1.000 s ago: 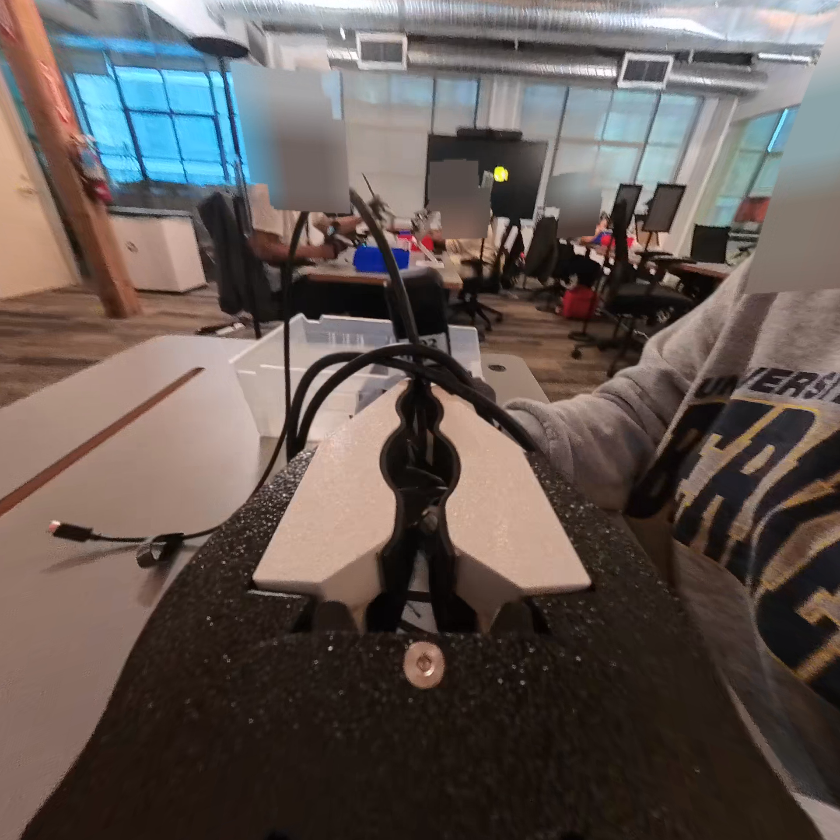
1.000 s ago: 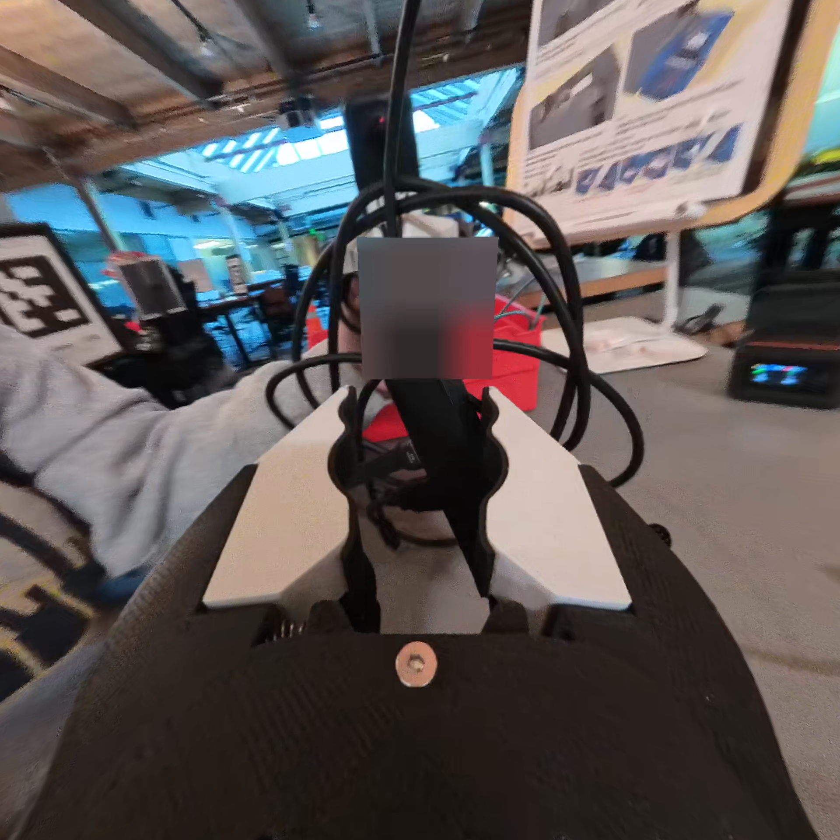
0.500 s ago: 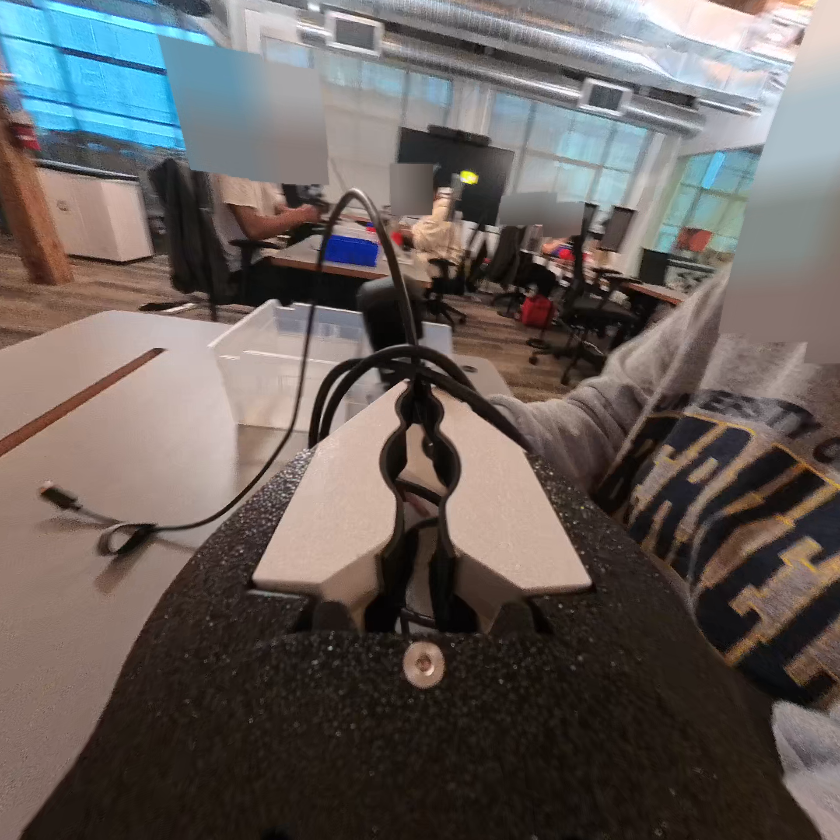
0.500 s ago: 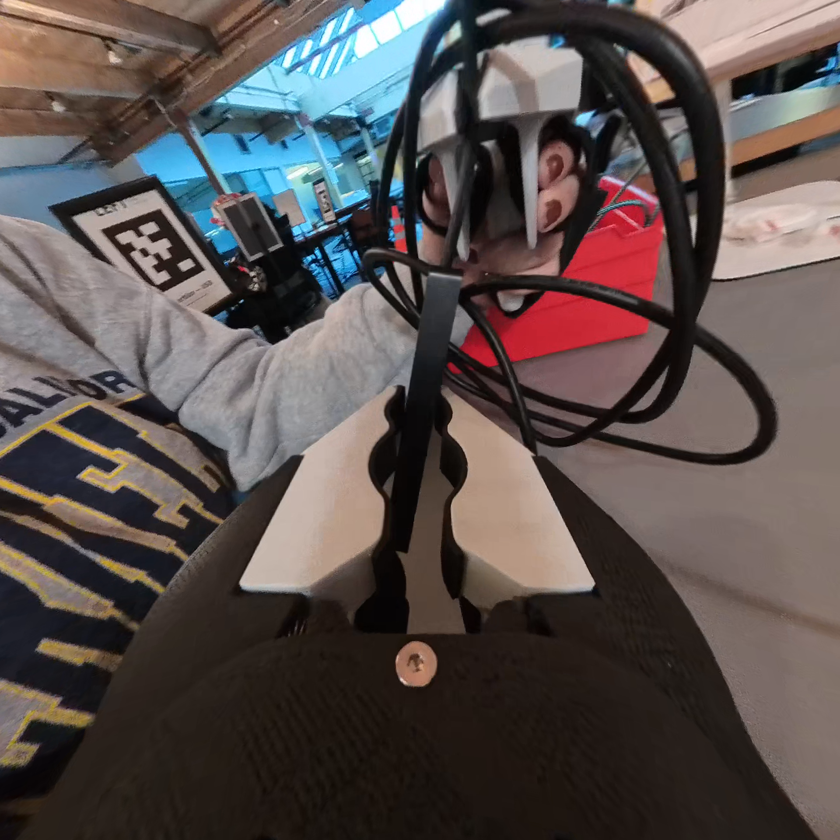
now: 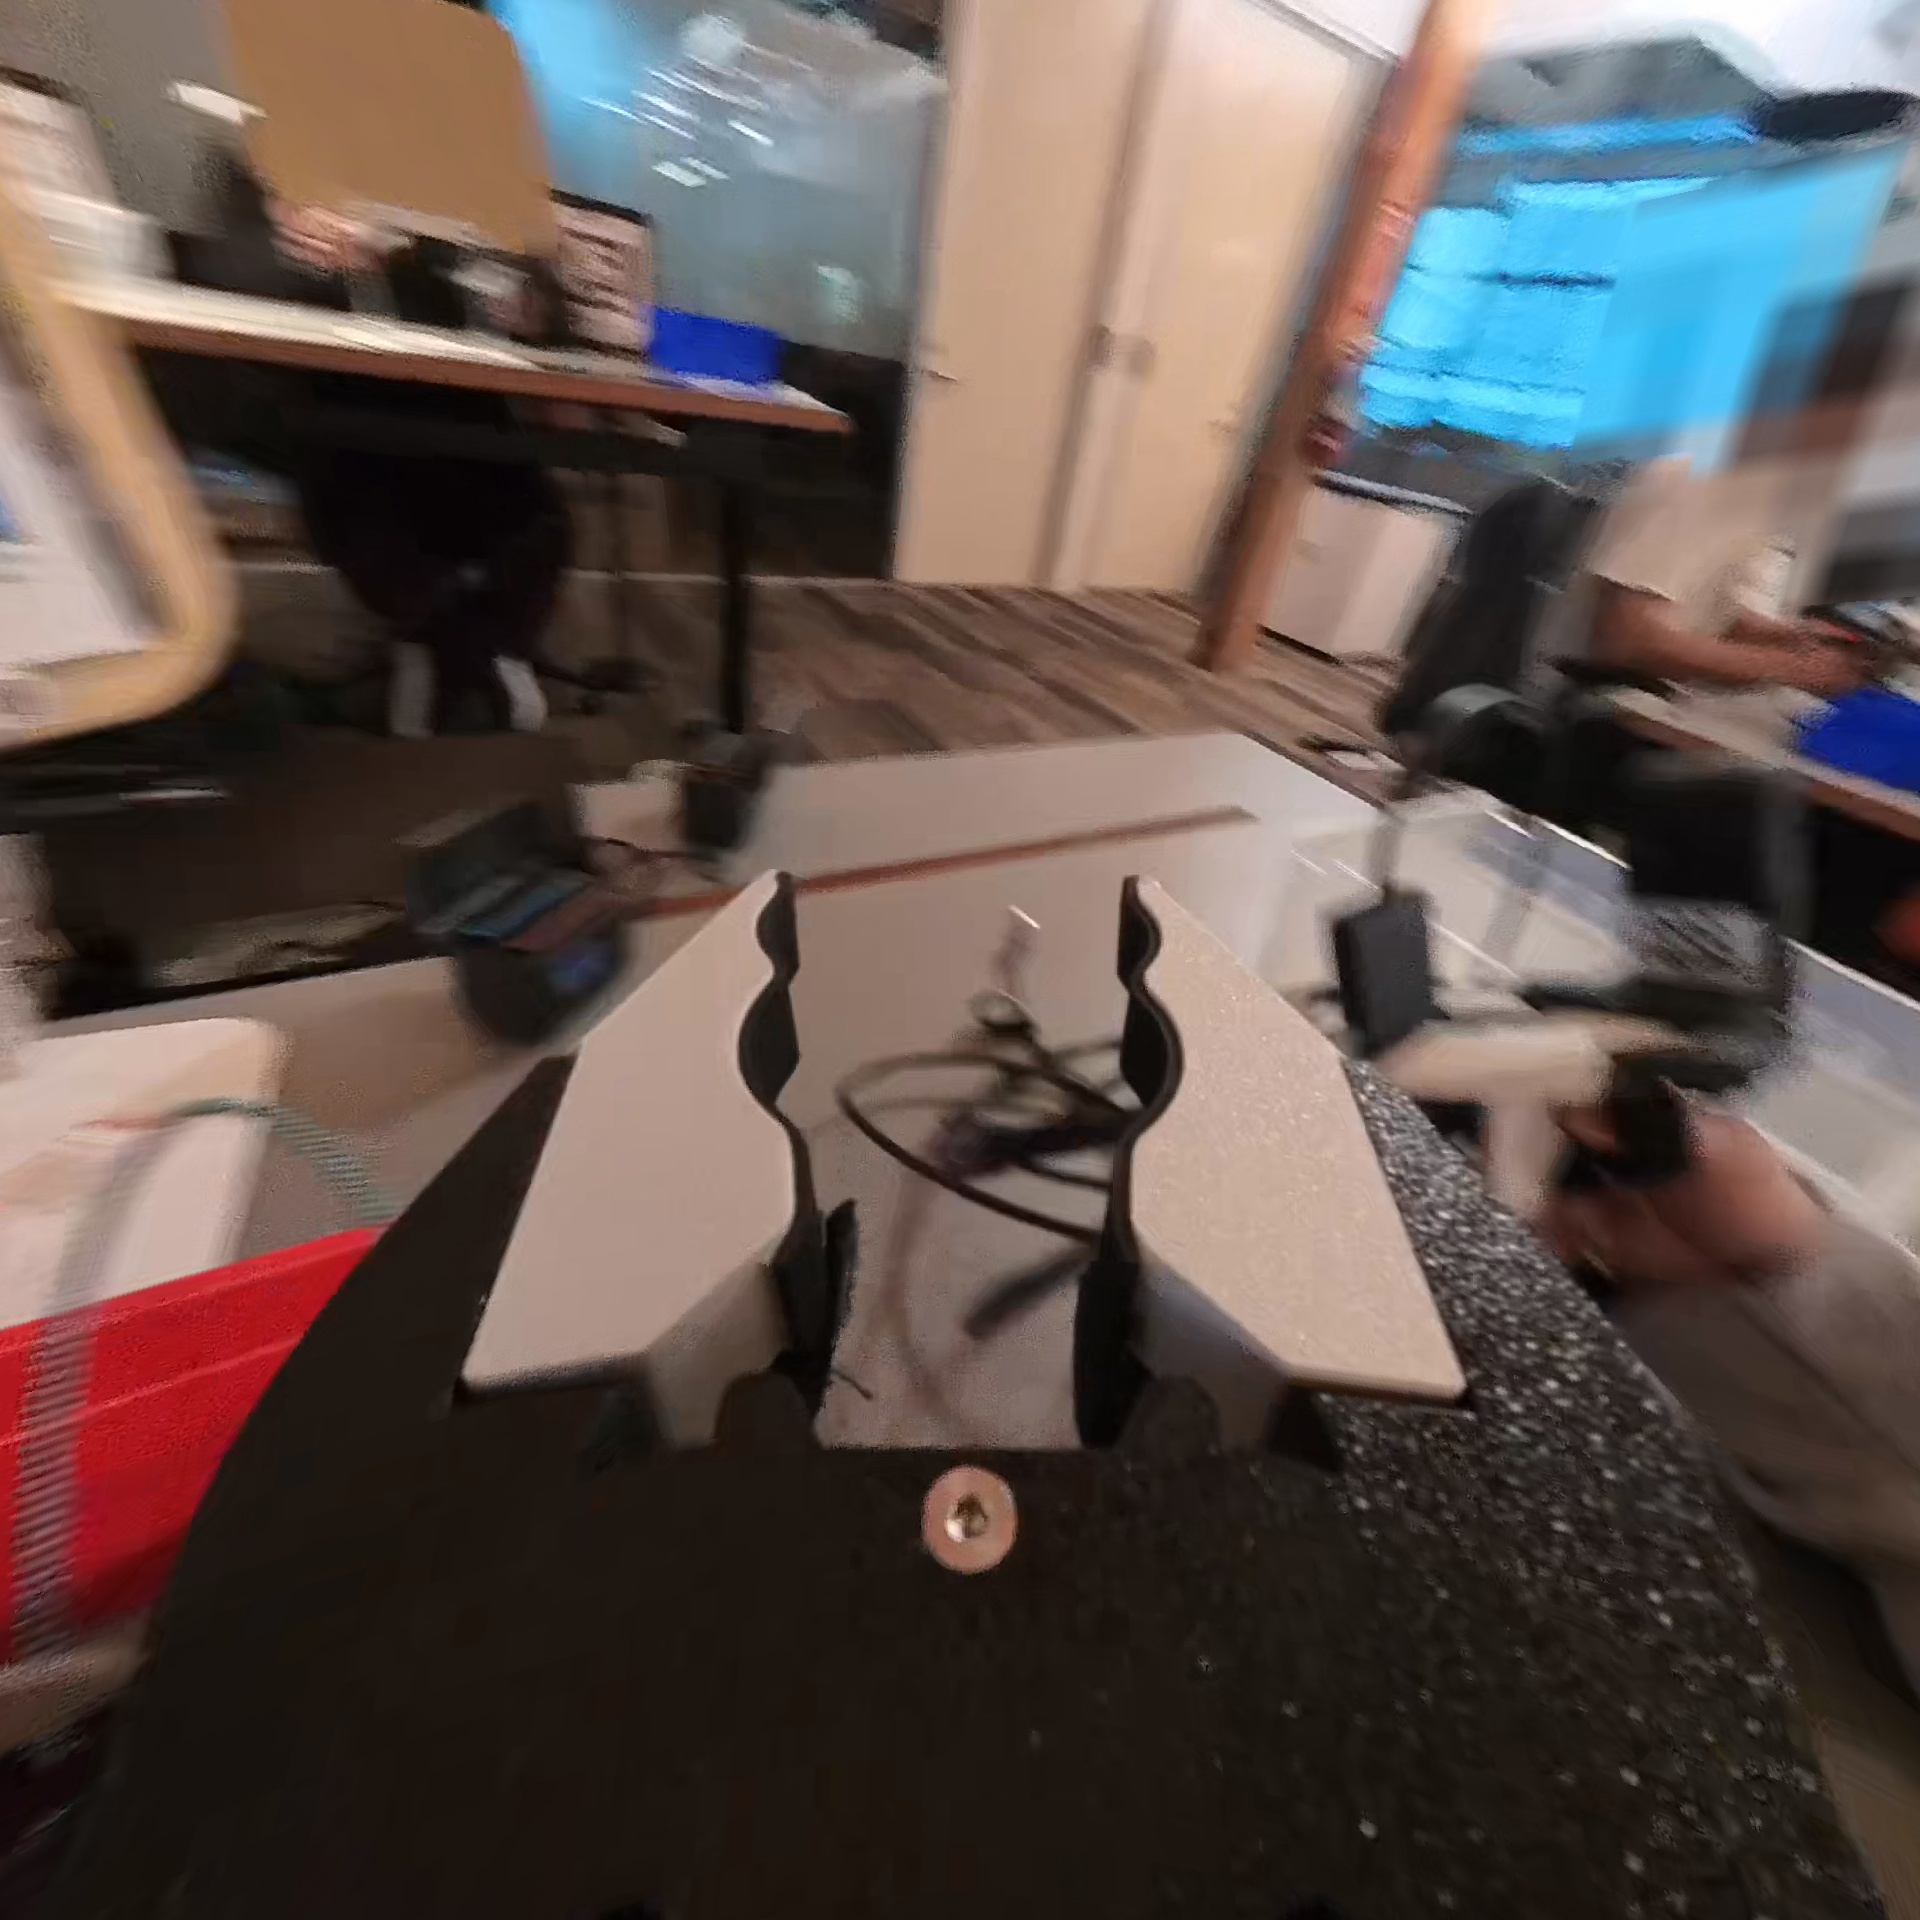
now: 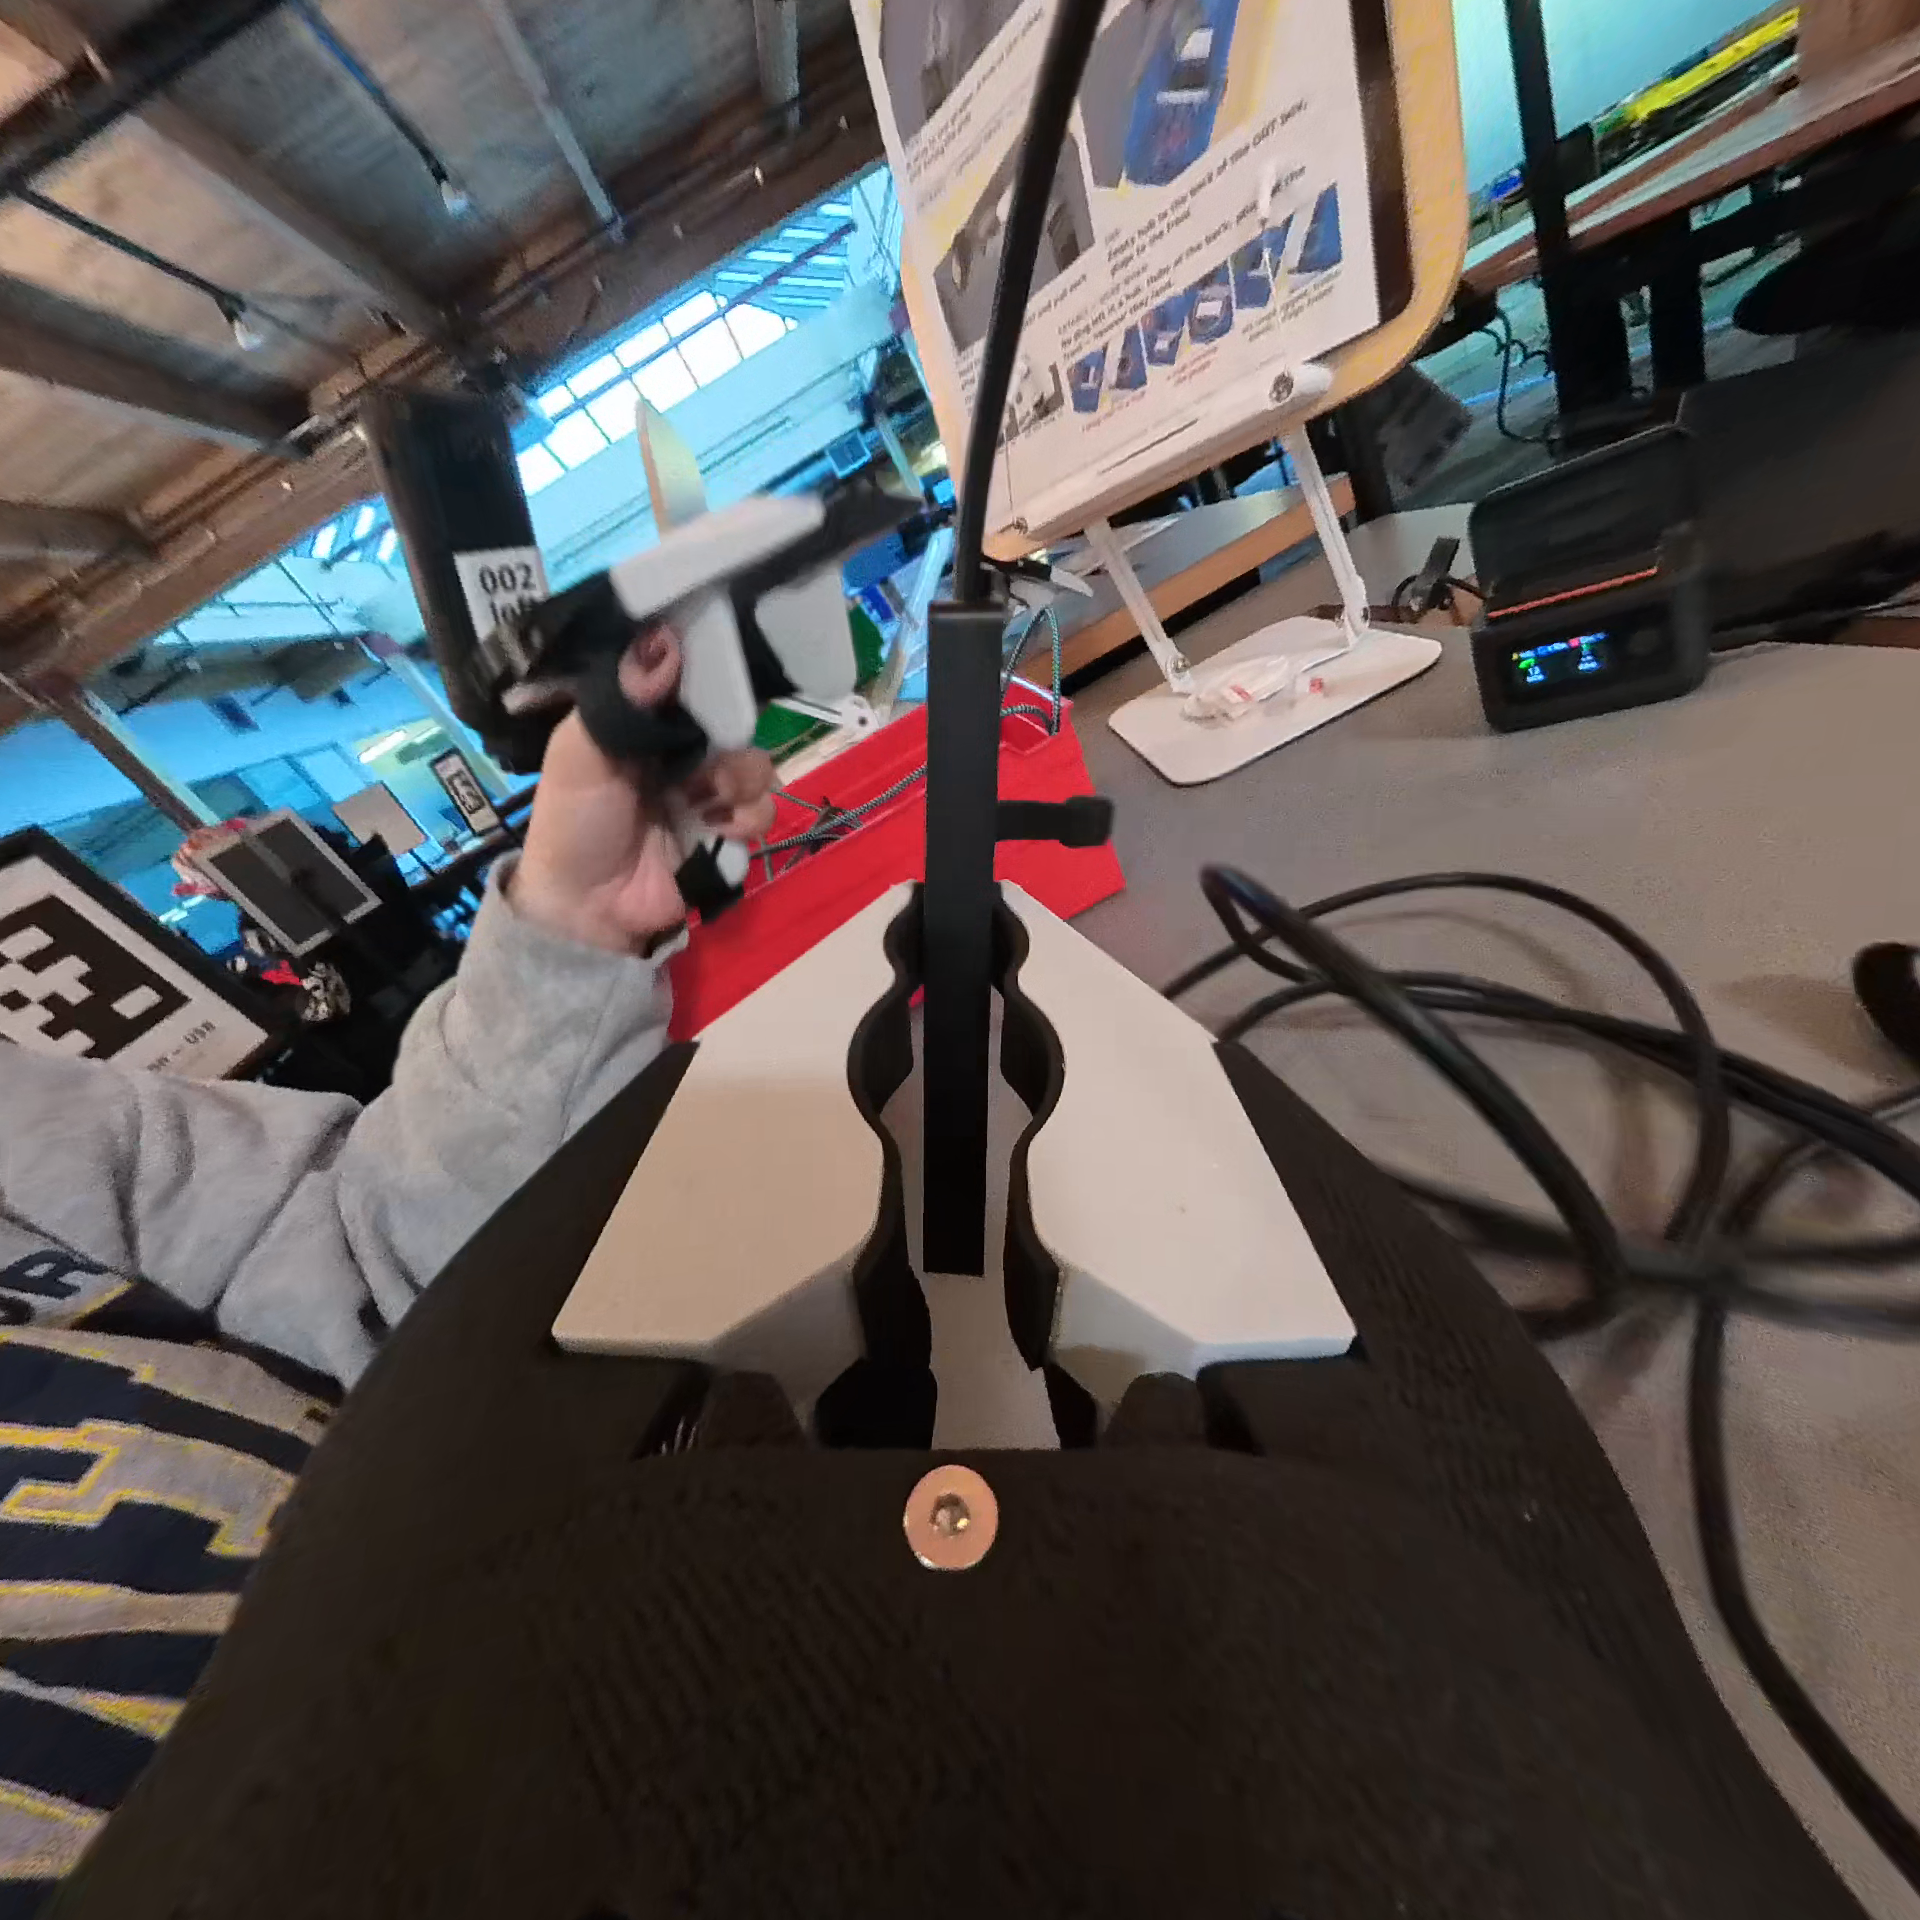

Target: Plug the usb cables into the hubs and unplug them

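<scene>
My right gripper [image 6: 957, 906] is shut on a slim black USB hub [image 6: 956, 1039], held upright above the grey table [image 6: 1455, 790]. The hub's black cable [image 6: 1003, 312] rises out of the top of the view. A loose coil of black cable [image 6: 1455, 1029] lies on the table to the right. My left gripper [image 5: 956, 899] is open and empty above the table, with a blurred cable bundle [image 5: 997, 1091] beyond its fingers. It also shows in the right wrist view [image 6: 707, 582], held in a hand to the left of the hub.
A red bin [image 6: 873, 914] stands behind the hub and also shows in the left wrist view [image 5: 114, 1392]. A poster on a white stand [image 6: 1153, 208] and a black box with a small screen [image 6: 1579, 634] stand at the table's far side. A person's grey sleeve [image 6: 395, 1143] is at the left.
My left gripper has opened, let go of the cable coil and swung away. The coil now lies on the table. My right gripper still holds the hub.
</scene>
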Demonstrator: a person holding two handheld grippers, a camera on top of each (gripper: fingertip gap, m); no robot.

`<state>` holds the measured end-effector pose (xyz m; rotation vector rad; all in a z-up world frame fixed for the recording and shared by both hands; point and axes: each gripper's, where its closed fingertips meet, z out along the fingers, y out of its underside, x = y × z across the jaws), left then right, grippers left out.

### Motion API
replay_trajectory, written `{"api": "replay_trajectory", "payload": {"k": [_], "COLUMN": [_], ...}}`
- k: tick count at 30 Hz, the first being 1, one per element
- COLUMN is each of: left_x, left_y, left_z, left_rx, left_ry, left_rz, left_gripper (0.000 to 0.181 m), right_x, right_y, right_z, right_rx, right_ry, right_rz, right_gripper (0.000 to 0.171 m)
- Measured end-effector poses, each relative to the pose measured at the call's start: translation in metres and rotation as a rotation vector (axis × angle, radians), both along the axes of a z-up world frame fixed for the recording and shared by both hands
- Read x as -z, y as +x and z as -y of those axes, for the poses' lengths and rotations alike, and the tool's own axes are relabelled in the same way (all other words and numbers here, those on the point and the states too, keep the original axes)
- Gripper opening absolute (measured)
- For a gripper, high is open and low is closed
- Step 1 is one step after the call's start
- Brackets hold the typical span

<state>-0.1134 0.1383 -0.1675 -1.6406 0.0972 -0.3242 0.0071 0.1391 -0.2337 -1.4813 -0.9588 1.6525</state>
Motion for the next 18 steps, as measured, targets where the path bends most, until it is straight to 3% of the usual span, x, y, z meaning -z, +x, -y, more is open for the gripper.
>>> {"api": "replay_trajectory", "payload": {"k": [4, 9, 11, 14, 18], "left_x": [0.042, 0.067, 0.079, 0.095, 0.105], "left_y": [0.075, 0.101, 0.114, 0.126, 0.131], "left_z": [0.022, 0.034, 0.044, 0.059, 0.075], "left_rx": [0.379, 0.496, 0.601, 0.757, 0.850], "left_ry": [-0.145, -0.085, -0.140, -0.244, -0.285], "left_rz": [-0.051, -0.369, -0.407, -0.379, -0.303], "left_gripper": [0.055, 0.064, 0.054, 0.016, 0.009], "right_x": [-0.010, -0.005, -0.001, 0.011, 0.023], "right_y": [0.000, -0.001, -0.001, -0.002, -0.001], "right_z": [0.008, 0.030, 0.043, 0.062, 0.077], "right_rx": [-0.049, -0.166, -0.231, -0.319, -0.387], "right_ry": [-0.026, 0.086, 0.146, 0.240, 0.317], "right_rz": [-0.063, -0.036, -0.014, 0.048, 0.114], "right_gripper": [0.009, 0.008, 0.008, 0.009, 0.009]}}
